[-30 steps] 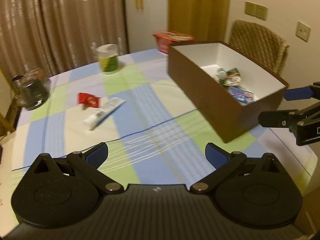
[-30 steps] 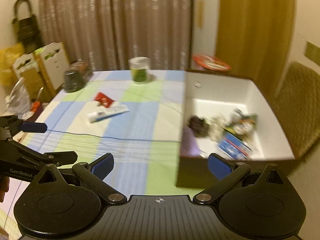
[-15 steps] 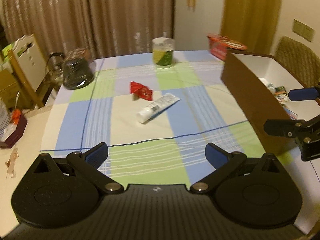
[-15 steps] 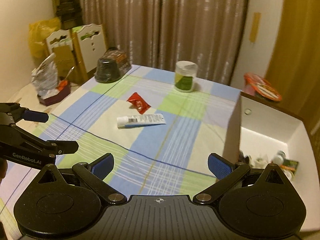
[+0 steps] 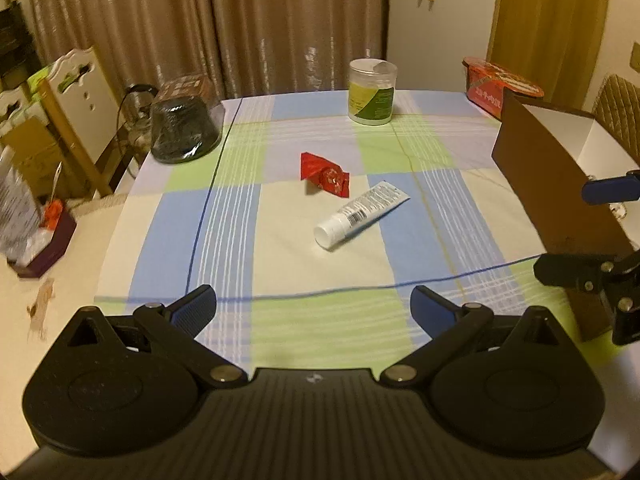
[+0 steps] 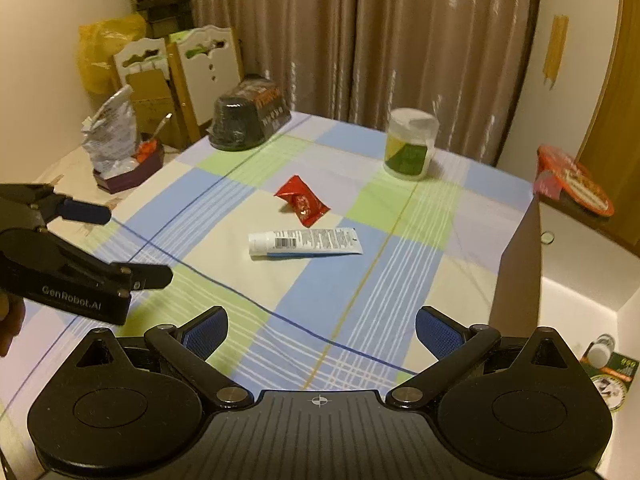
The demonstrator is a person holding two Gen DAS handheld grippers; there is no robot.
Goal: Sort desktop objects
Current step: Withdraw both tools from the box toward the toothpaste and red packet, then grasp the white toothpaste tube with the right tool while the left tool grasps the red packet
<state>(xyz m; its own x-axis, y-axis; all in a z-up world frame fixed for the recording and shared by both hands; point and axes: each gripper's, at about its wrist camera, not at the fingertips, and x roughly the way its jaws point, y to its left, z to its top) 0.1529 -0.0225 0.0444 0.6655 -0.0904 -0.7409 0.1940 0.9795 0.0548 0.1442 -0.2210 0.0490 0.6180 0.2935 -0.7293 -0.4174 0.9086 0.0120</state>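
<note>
A white tube [image 5: 358, 215] [image 6: 305, 242] lies flat in the middle of the checked tablecloth. A red snack packet [image 5: 325, 174] [image 6: 303, 201] lies just behind it. The brown box with a white inside [image 5: 552, 178] [image 6: 516, 272] stands at the right and holds several small items [image 6: 606, 364]. My left gripper [image 5: 314, 306] is open and empty, near the front edge, well short of the tube. My right gripper [image 6: 322, 330] is open and empty, in front of the tube and beside the box.
A green-labelled jar [image 5: 372, 92] [image 6: 410, 144] stands at the back. A dark covered bowl [image 5: 185, 120] [image 6: 246, 120] sits at the back left. A red-lidded bowl [image 5: 500, 84] [image 6: 574, 180] stands behind the box. Chairs and bags stand left of the table.
Both grippers have swung left, away from the box and toward the tube and red packet. Both stay open and empty.
</note>
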